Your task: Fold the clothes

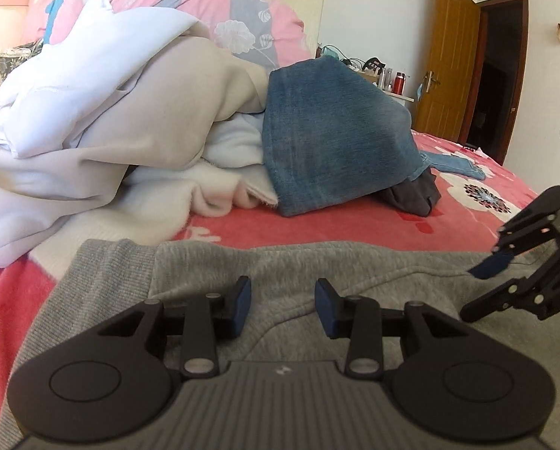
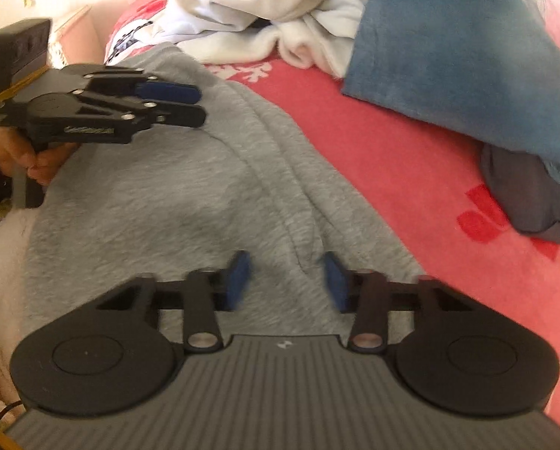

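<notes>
Grey sweatshirt (image 1: 280,262) spread flat on bed (image 1: 355,221), just beside clothes pile (image 1: 129,112). Soft, floppy, light probably; best pinched at ribbed hem. Left hand-held gripper (image 1: 283,300) and right hand-held gripper (image 2: 286,281) held over it, jaws apart, nothing gripped.

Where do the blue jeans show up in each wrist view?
Left wrist: the blue jeans sit centre, draped over the clothes pile, beyond the grey sweatshirt.
Right wrist: the blue jeans fill the upper right, on the red blanket.
Shared landmark: the dark grey garment tucked under the jeans' right edge.
</notes>
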Available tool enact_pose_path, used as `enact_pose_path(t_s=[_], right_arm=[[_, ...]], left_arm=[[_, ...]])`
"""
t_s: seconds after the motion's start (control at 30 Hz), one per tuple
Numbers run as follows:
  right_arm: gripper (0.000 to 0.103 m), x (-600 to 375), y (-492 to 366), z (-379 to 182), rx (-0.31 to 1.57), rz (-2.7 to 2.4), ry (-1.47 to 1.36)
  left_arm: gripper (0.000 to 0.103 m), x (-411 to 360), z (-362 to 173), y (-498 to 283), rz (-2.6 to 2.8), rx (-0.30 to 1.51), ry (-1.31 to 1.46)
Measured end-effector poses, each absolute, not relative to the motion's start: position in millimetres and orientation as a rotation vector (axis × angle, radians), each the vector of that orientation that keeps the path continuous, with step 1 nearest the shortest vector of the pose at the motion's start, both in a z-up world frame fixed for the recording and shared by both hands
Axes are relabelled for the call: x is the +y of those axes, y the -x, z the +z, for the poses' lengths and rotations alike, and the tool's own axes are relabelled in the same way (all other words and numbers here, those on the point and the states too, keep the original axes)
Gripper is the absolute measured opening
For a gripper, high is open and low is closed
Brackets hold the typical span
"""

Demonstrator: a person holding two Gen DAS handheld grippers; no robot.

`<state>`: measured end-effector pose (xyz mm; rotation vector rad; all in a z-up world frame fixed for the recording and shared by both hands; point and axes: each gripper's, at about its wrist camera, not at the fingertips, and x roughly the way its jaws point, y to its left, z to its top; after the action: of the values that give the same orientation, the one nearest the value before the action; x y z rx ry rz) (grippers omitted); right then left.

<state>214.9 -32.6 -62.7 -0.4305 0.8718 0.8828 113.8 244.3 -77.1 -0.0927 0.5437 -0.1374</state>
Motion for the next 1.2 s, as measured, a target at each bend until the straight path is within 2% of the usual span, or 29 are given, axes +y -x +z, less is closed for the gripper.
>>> enact_pose_path(t_s=[0.07, 0.17, 0.4, 0.53, 0.63, 0.73, 0.8, 0.83, 0.87, 0.93, 1.07, 1.2], right_arm=[[0.013, -28.5, -201.6, -59.2, 0.827, 0.841, 0.506], [0.005, -21.0, -183.5, -59.0, 0.741, 0.754, 0.629], [0.004, 4.1, -144.9, -51.0, 0.434, 0.539, 0.995], [0.004, 2.3, -162.9, -49.8, 0.437, 0.507, 0.992], [0.005, 4.2, -179.6, -72.2, 0.47, 0.491, 0.99], [0.006, -1.3, -192.0, -81.7, 0.489, 0.469, 0.878], [0.007, -5.0, -200.2, -88.1, 0.501, 0.453, 0.802], [0.012, -6.8, -204.4, -91.3, 0.507, 0.445, 0.765], [0.026, -11.2, -208.1, -90.8, 0.514, 0.433, 0.71], [0.042, -34.1, -212.7, -72.7, 0.513, 0.391, 0.508], [0.045, -102.0, -200.4, -30.9, 0.479, 0.27, -0.002], [0.051, -163.9, -146.6, -20.2, 0.446, 0.262, -0.383]], left_arm=[[0.039, 243.8, -77.5, -114.5, -0.135, 0.541, 0.094], [0.039, 241.1, -75.1, -114.7, -0.114, 0.549, 0.089], [0.039, 232.9, -56.2, -126.9, -0.043, 0.54, 0.058], [0.04, 229.1, -62.3, -142.6, 0.006, 0.566, 0.019], [0.04, 225.8, -76.2, -148.5, 0.033, 0.583, -0.005], [0.04, 222.1, -79.9, -148.5, 0.047, 0.575, -0.031], [0.04, 220.1, -82.2, -148.5, 0.056, 0.57, -0.046], [0.04, 220.3, -82.7, -148.5, 0.057, 0.571, -0.045], [0.041, 220.5, -83.3, -148.5, 0.059, 0.572, -0.045], [0.041, 220.6, -84.3, -148.6, 0.062, 0.573, -0.046], [0.041, 217.9, -85.7, -148.7, 0.072, 0.571, -0.064], [0.041, 217.2, -86.9, -149.0, 0.079, 0.567, -0.067]])
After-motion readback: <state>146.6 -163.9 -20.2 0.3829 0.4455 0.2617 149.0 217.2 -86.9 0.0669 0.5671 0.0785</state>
